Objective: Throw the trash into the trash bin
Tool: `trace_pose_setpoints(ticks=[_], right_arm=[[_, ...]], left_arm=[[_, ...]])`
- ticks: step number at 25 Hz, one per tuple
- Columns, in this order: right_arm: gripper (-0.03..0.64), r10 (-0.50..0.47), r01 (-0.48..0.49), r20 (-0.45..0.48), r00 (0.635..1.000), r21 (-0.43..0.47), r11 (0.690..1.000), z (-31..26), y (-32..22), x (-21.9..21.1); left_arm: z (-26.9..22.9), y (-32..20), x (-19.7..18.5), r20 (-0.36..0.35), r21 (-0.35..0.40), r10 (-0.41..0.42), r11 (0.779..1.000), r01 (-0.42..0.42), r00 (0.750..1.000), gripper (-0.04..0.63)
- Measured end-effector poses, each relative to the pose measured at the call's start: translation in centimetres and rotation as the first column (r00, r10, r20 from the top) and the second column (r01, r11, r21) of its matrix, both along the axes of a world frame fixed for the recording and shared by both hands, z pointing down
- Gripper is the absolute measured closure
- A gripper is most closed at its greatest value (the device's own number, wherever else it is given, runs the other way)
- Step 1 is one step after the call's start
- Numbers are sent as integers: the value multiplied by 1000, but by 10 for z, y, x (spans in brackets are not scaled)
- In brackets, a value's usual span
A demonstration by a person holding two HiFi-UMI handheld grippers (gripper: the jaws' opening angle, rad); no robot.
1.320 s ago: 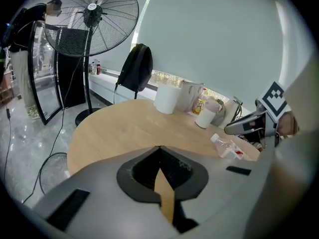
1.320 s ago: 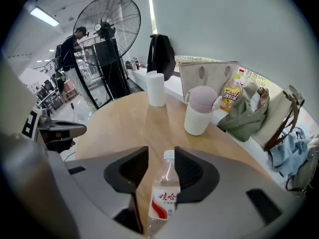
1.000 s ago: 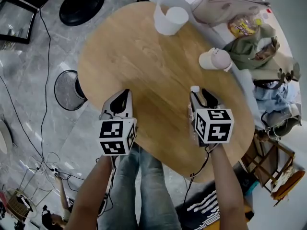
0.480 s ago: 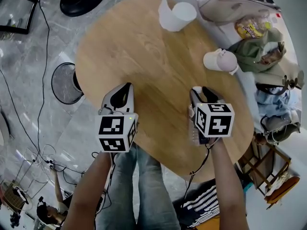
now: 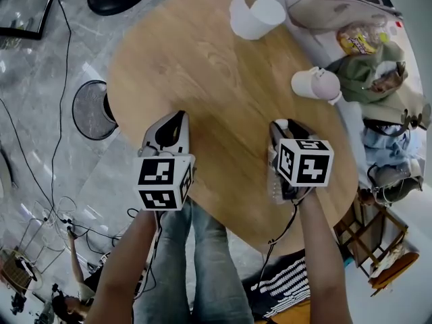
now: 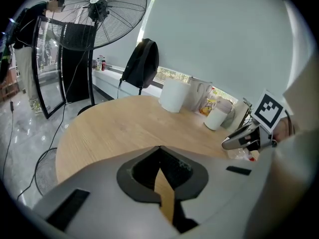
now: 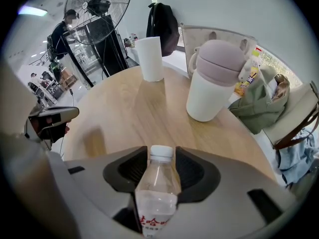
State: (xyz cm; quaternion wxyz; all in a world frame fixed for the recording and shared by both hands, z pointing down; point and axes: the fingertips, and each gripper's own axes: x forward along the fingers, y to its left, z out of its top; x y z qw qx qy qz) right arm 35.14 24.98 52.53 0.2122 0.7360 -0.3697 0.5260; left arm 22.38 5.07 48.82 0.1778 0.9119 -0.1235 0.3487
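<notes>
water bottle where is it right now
The water bottle is between the jaws of the right gripper, which have just been opening, at the head view's right over the wooden table, nearer than the pink-lidded mug.

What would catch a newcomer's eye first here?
The left gripper and right gripper, each carrying a black-and-white marker cube, hang at the near side of a round wooden table. The right one's jaws have just been opening, with a clear plastic bottle between them; a lilac-lidded cup stands beyond.

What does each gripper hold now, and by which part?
Left gripper: shut, empty. Right gripper: its jaws, just opened wider, straddle the bottle at its body without visible squeeze; probably nothing held.
</notes>
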Motion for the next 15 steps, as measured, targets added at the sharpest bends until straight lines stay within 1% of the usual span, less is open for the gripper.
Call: trace_pose_setpoints(ticks=[8,15], right_arm=[[462,-18,19,25,1000,-18,1000,-1,-1,-2],[468,-48,48,-2,999,-35,998,-7,-3,-8]], left_arm=[[-1,1,-3,-12,-16,-1,1000,1,1000,581],[-4,-5,-14,-18,-16,-18,1000,18,1000,581]])
